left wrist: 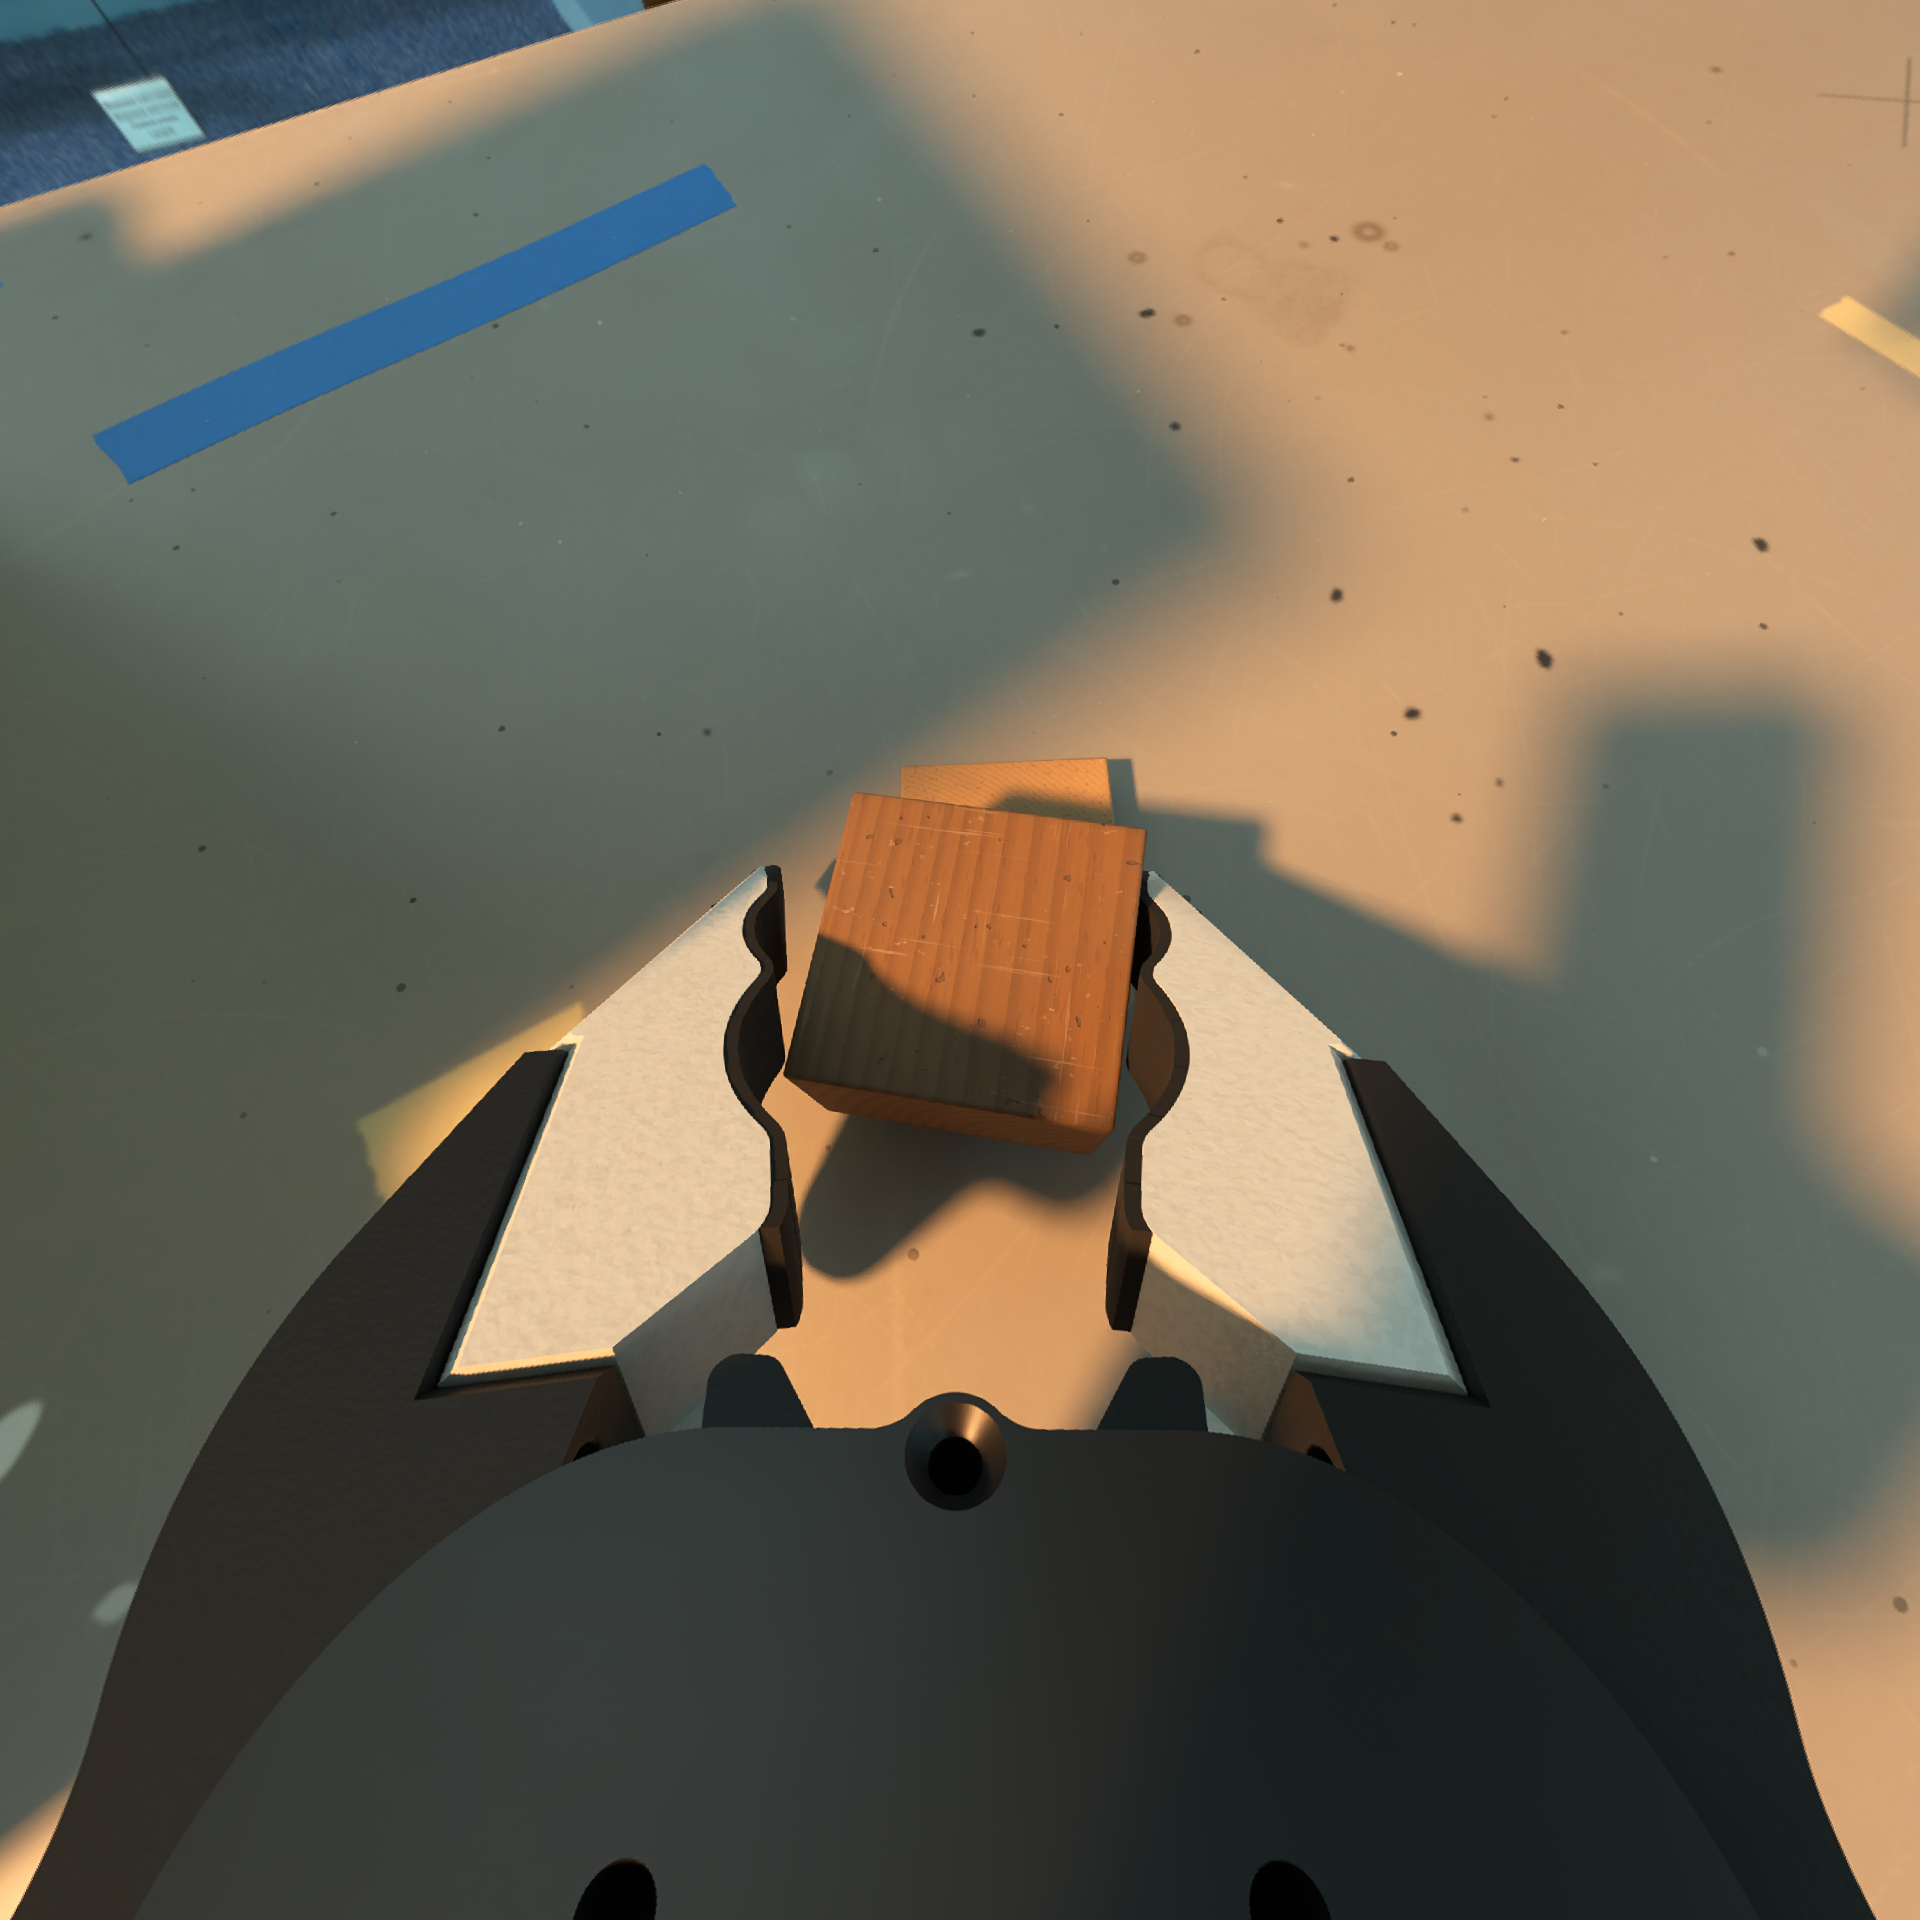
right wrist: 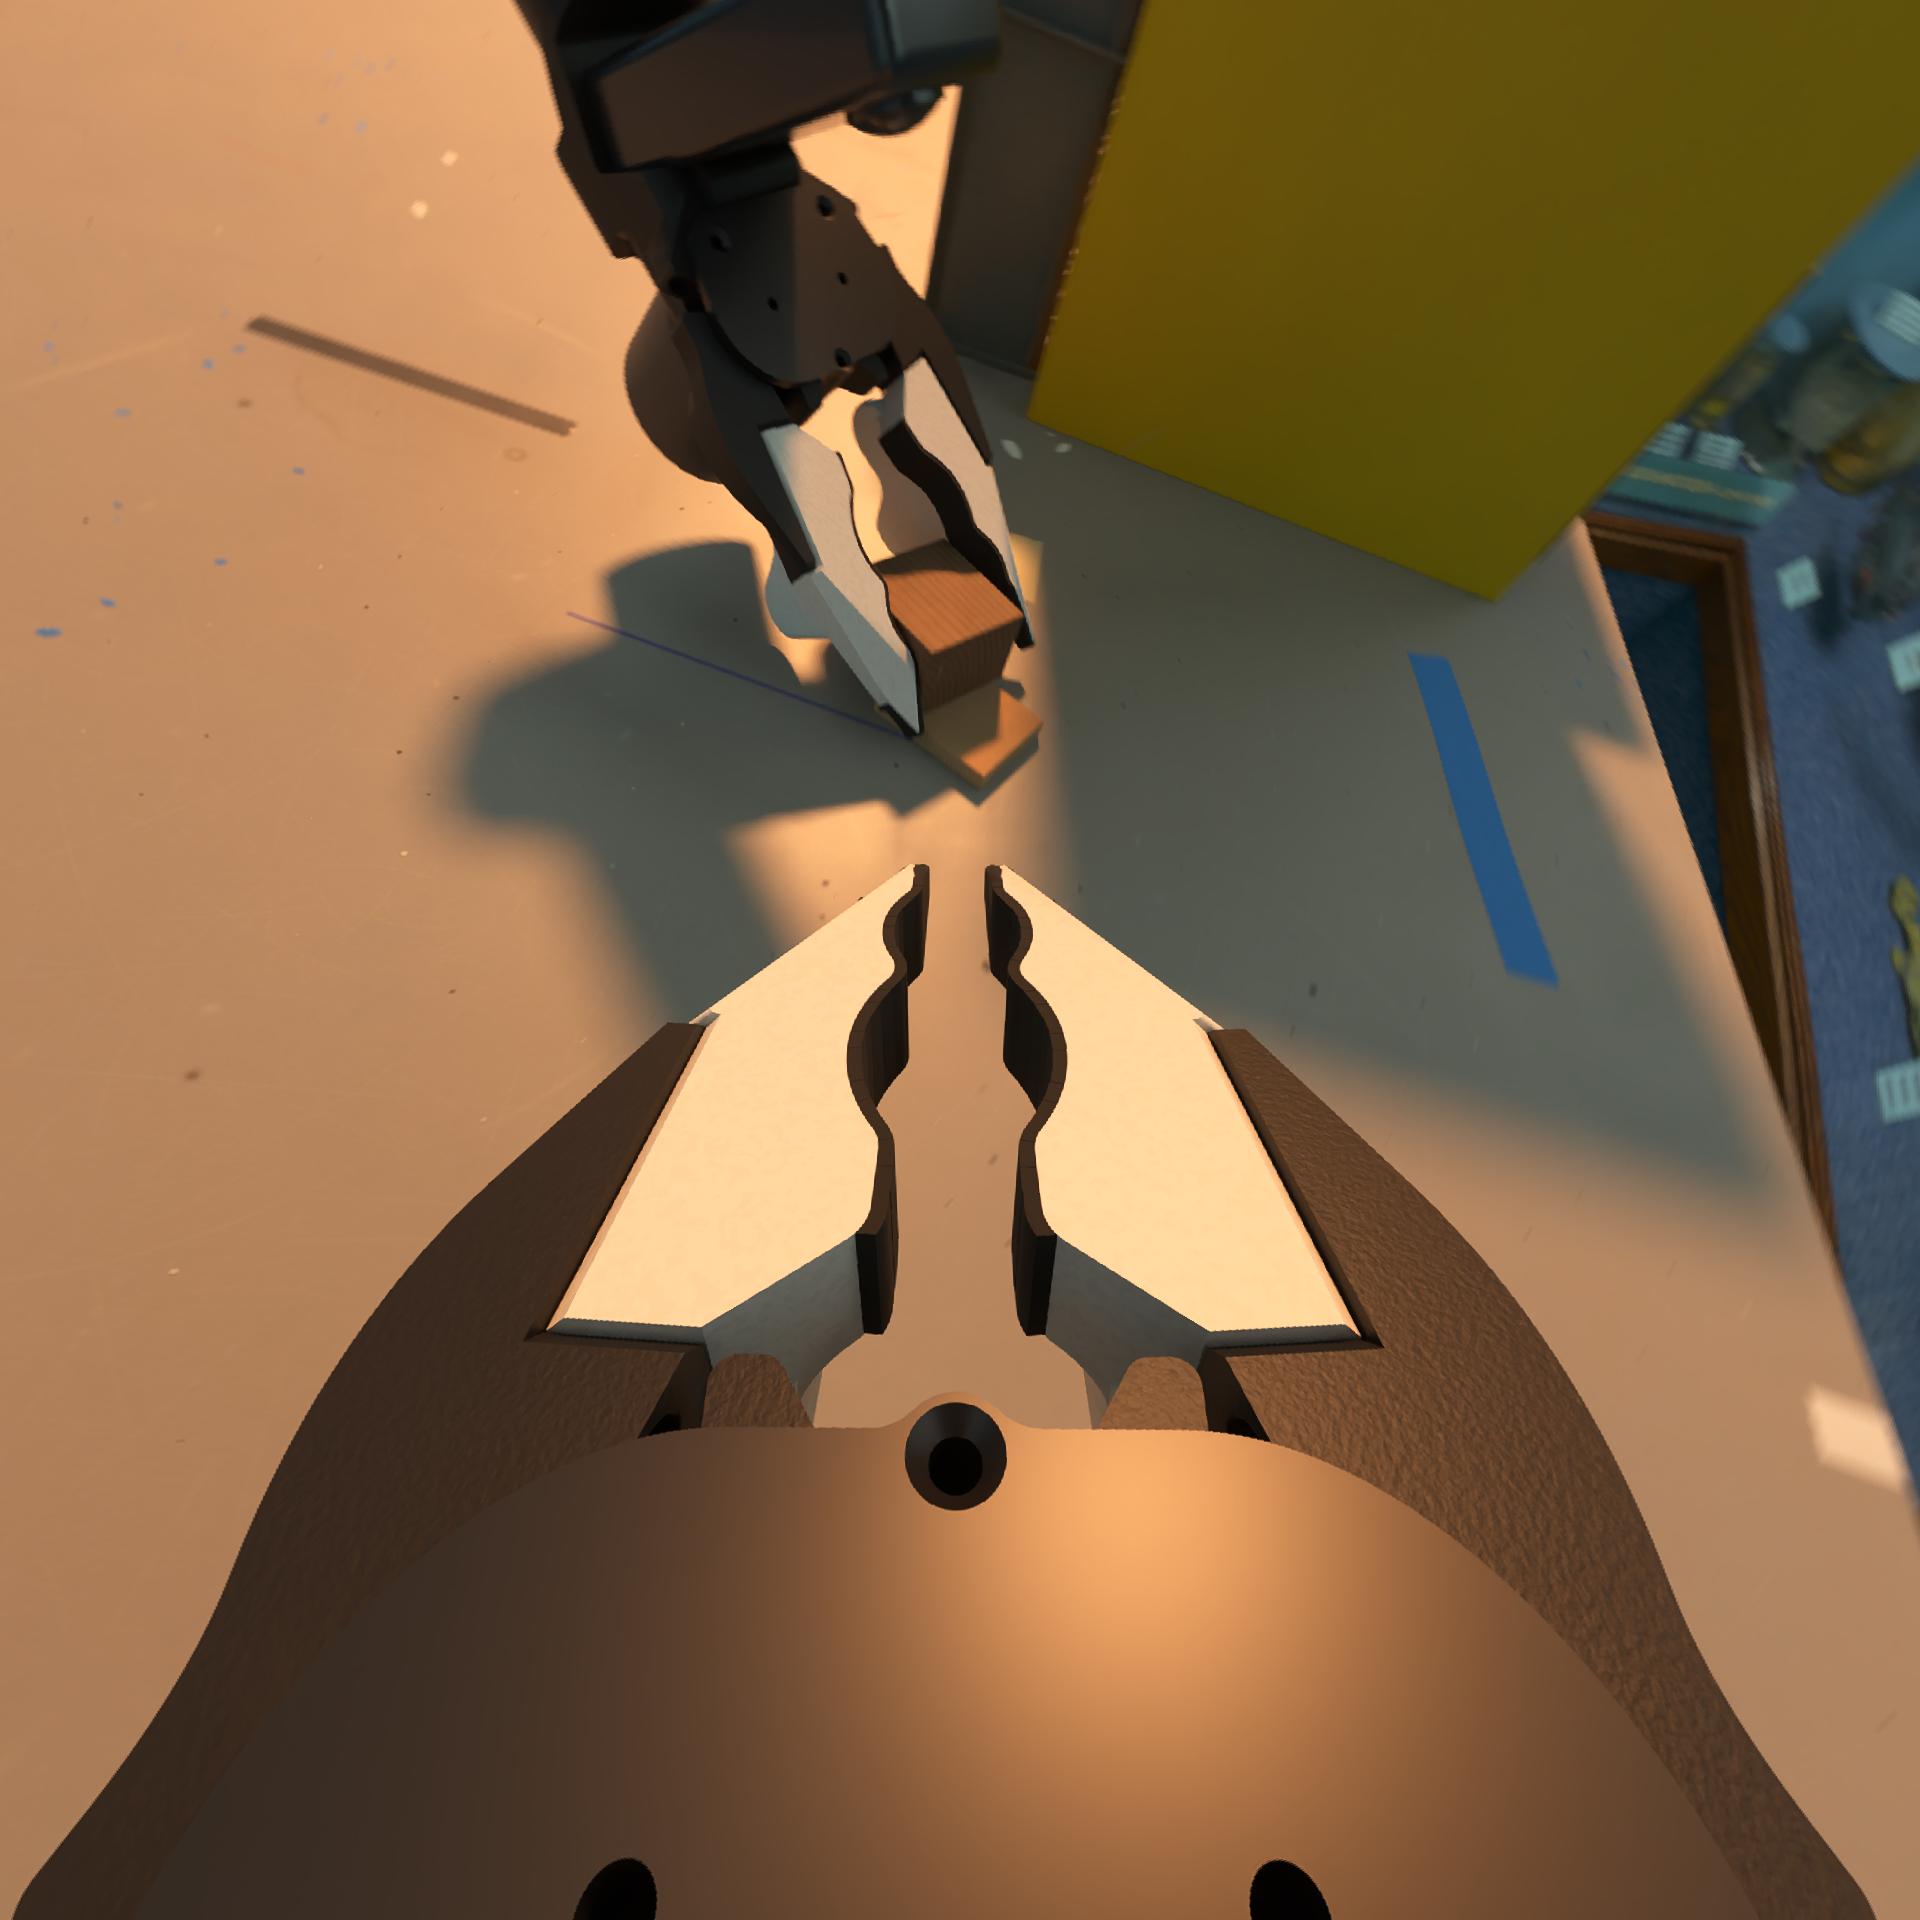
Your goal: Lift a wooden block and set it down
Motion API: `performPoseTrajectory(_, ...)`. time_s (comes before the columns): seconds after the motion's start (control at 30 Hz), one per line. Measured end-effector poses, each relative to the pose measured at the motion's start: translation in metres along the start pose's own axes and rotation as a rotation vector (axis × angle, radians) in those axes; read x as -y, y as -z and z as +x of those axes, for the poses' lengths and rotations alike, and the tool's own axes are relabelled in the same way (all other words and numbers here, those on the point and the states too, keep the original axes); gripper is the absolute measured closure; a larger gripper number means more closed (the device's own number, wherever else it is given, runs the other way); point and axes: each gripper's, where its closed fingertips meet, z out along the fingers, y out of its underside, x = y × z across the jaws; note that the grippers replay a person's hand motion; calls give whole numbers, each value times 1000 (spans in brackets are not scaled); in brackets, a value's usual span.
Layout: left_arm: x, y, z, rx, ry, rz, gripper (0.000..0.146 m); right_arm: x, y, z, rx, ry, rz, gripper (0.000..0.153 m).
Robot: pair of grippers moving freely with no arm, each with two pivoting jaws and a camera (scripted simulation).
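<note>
No container shows in either view. The left gripper (left wrist: 961,883) straddles the block (left wrist: 966,977), one finger on each side. In the left wrist view its right finger touches the block's side, while a narrow gap shows at the left finger; whether the grip is firm cannot be told. In the right wrist view the block (right wrist: 951,639) sits between the far fingertips of the left gripper (right wrist: 966,686), above a thin tan slab (right wrist: 1003,748). Whether the block rests on the slab or hangs clear of it cannot be told.

The slab (left wrist: 1008,781) is mostly hidden behind the block in the left wrist view; only its far strip shows. The block's lower faces are hidden there too. Shadow covers the near left part of its top.

The block is a cube of orange-brown wood with fine straight grain and pale scratches on top.

The right gripper (right wrist: 956,883) holds nothing; its fingers stand nearly together with a narrow gap. It hovers over the table (right wrist: 260,935), near the block.

A blue tape strip (right wrist: 1481,821) lies near the table's right edge. A yellow box (right wrist: 1455,260), cut off at the top, stands at the far right corner.
</note>
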Motion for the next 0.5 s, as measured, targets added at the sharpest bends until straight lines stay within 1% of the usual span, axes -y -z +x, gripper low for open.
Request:
performPoseTrajectory(0.1,0,0,0,-7,-5,2,80,25,-25,9,91,141,-80,140)
performPoseTrajectory(0.17,0,0,0,-8,-7,2,80,32,-49,13,157,240,-176,138)
performPoseTrajectory(0.27,0,0,0,-4,-11,2,80,28,-86,18,253,382,-325,135)
performPoseTrajectory(0.33,0,0,0,-4,-10,2,80,23,-105,21,303,449,-394,134)
performPoseTrajectory(0.4,0,0,0,-6,-9,2,80,19,-118,24,341,504,-454,134)
performPoseTrajectory(0.5,0,0,0,-10,-7,2,80,15,-130,25,388,576,-534,135)
